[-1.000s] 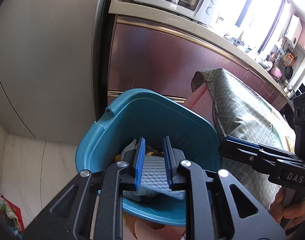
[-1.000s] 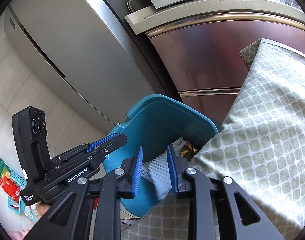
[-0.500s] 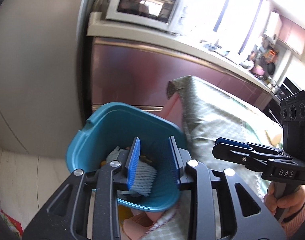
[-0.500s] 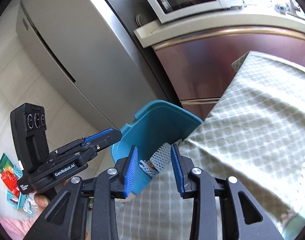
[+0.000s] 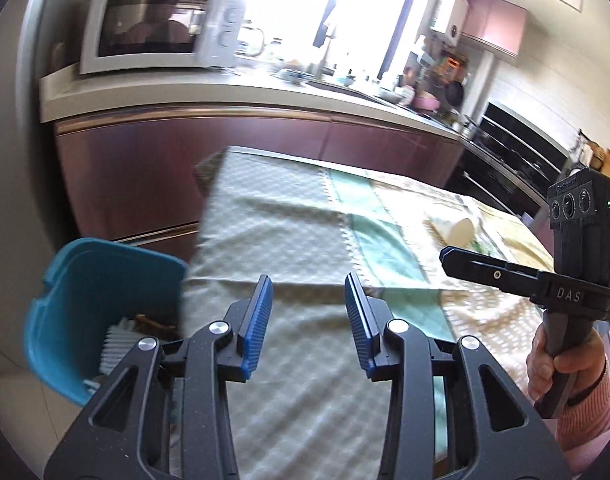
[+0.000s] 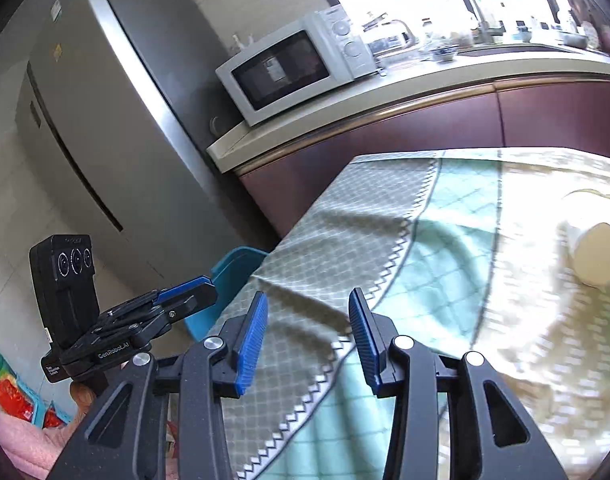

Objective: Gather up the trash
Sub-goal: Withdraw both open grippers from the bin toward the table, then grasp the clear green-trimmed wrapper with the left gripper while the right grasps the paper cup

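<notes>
Now both claws [image 5: 308, 286] [image 6: 308, 302] hang open, empty, above tablecloth [image 5: 289, 232].

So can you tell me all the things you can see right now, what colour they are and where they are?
trash bin: one, teal, on the floor at the table's corner
foam net: one, white, inside the trash bin
tablecloth: one, green and cream check, covering the table
cup: one, white, lying on its side on the tablecloth
microwave: one, white, on the counter
counter: one, pale top over maroon cabinets, behind the table
fridge: one, grey, beside the counter
packets: a few, red and green, on the floor
left gripper: one, black with blue fingers, open, nothing between, over the tablecloth
right gripper: one, black with blue fingers, open, nothing between, over the tablecloth
</notes>
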The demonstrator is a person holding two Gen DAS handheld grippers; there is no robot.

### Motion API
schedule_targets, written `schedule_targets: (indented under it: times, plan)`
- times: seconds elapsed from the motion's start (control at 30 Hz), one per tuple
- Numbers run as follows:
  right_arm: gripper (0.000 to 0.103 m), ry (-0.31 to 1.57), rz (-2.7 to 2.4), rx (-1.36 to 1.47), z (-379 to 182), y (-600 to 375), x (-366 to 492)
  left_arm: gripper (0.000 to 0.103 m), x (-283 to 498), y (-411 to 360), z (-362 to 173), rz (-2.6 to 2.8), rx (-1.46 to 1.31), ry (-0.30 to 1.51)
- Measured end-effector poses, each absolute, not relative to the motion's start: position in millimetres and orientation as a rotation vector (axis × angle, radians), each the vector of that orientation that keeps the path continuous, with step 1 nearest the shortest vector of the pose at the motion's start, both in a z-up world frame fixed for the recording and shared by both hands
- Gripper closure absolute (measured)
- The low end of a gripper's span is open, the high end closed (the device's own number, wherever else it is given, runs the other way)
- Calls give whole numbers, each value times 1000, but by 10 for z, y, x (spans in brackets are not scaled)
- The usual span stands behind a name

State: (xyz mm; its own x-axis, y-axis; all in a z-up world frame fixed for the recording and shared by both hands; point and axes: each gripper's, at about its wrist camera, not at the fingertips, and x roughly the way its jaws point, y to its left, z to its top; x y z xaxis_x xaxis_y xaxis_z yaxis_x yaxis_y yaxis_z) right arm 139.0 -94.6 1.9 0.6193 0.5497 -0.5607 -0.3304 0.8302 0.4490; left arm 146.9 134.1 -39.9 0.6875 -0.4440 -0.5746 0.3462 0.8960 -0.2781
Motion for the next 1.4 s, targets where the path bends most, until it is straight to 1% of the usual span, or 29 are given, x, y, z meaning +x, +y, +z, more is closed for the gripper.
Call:
schedule_targets:
  times: [0.3,0.53,0.77,1.1,1.17,1.2,1.23,1.27,1.3,1.4]
  plan:
    - [63,685,301,417,-41,-2029,1164,66,1492,336,-426,-617,-82,736]
    - [63,653,192,479,-134,-2595,1068,63,1609,-452,-491,-771,-48,795]
    - [63,639,160,517,-198,-2854,1051,62,1689,-1200,-611,-867,-20,865]
    - [63,622,143,575,-306,-3142,1000,63,2020,-1803,-765,-868,-31,947]
    - [63,624,143,579,-322,-3172,993,69,2078,-1859,-786,-861,-35,955]
    - [63,625,144,580,-331,-3182,990,79,2096,-1882,-796,-864,-38,961]
    - [63,627,143,580,-333,-3188,996,87,2114,-1899,-804,-866,-43,966]
    - [63,628,143,582,-338,-3194,996,87,2125,-1900,-806,-867,-49,967]
    - [63,628,144,583,-340,-3200,997,91,2122,-1901,-800,-872,-53,964]
    - [63,631,149,580,-345,-3211,1004,95,2101,-1859,-771,-875,-58,956]
